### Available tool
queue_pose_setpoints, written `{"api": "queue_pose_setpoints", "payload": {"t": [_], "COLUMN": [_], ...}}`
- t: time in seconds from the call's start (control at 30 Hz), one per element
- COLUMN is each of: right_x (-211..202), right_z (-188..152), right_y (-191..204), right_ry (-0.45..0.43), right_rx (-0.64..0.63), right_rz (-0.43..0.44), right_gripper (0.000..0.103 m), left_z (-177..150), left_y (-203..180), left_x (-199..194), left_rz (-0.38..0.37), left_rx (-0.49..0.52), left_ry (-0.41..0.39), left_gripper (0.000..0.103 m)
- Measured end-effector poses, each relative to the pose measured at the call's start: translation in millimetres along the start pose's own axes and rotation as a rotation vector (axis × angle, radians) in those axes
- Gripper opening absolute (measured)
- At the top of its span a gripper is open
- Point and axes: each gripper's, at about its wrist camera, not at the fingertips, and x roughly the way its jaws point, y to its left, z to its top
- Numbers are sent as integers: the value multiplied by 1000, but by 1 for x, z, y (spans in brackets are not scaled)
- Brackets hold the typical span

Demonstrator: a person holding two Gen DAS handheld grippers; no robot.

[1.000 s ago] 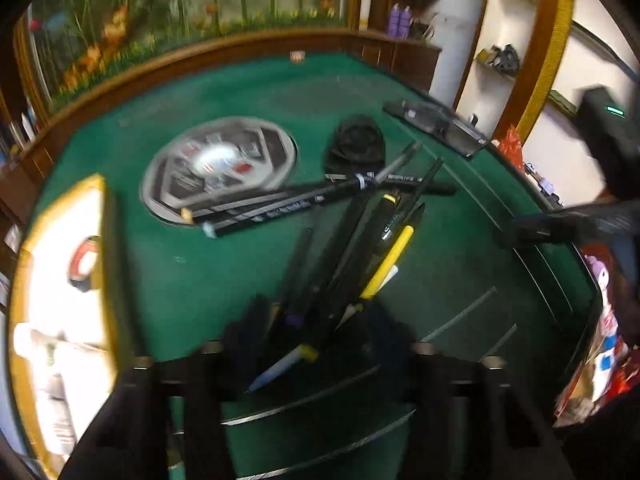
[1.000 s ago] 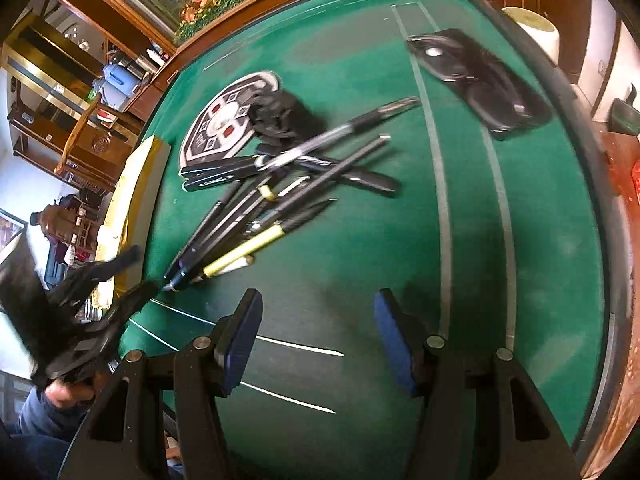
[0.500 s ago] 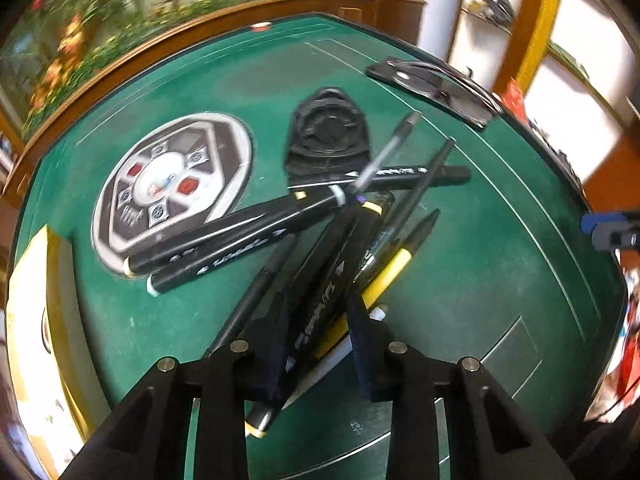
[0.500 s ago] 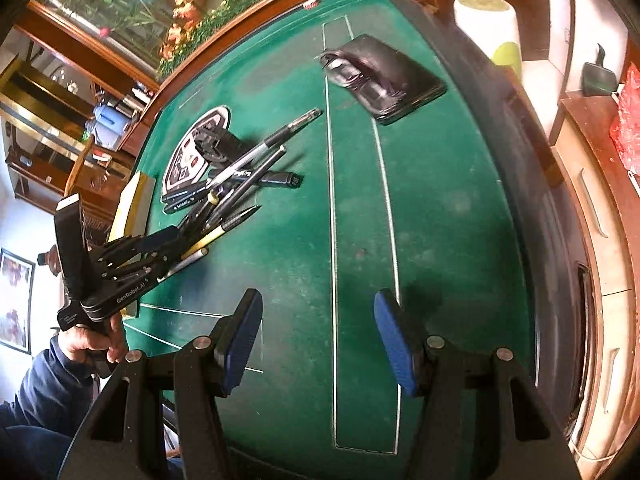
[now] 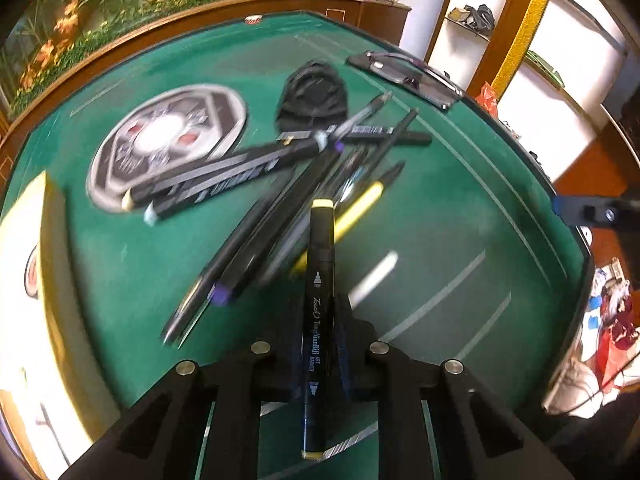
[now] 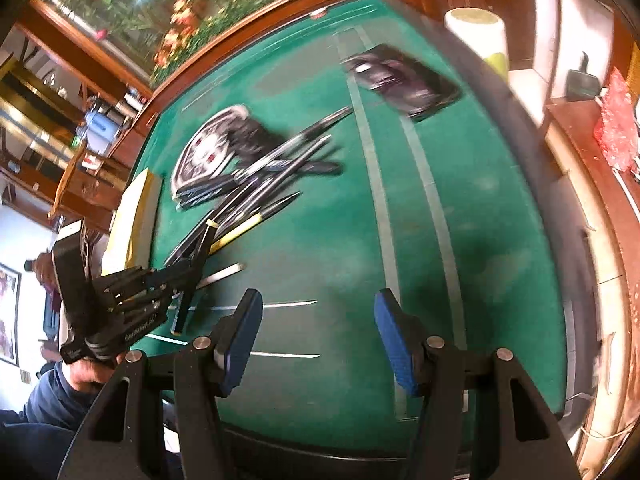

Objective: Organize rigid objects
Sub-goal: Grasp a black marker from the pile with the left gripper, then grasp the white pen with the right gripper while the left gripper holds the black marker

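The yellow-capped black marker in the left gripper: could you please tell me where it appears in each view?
Left wrist: the yellow-capped marker runs up the lower centre, clamped in the left gripper.
Right wrist: the same marker sits at the left edge, tilted, above the green table.
Shared landmark: the round printed disc behind the pile of pens.

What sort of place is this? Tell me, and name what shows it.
Probably a room in a home or clubhouse, not a workshop. The pile of pens lies on a green felt table marked with white lines and edged by a wooden rail, like a card or game table. Behind it are a flower mural and wooden shelves.
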Motion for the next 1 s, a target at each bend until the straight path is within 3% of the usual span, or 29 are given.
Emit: {"api": "queue_pose_setpoints", "payload": {"t": [0.2,0.33,0.53,0.6,0.77,0.87,0.9,1.0], "right_x": [34,57,97,108,136,156,155,151], "right_z": [4,7,-1,-2,7,6,5,-4], "right_y": [50,81,141,155,170,174,177,178], "right_ry": [55,86,208,212,304,355,355,361], "right_rx": [-22,-119,-586,-728,-859,-891,-902,-910], "right_rz": [28,-28,-123,-188,-129,-149,-128,-172], "right_gripper": [57,59,63,63,63,49,34,12], "left_z": [-31,-41,-47,-49,-50,-51,-52,-54], "left_y": [20,21,33,35,44,53,56,66], "left_x": [-12,-16,-23,-29,-45,-58,-63,-73], "left_rz": [-62,-96,-107,-105,-67,-58,-56,-32], "left_rx": [-22,7,-27,-43,-76,-118,-134,-166], "left_ry": [-7,-3,-5,-22,-56,-91,-103,-129], "left_gripper": [15,15,15,15,15,15,15,15]}}
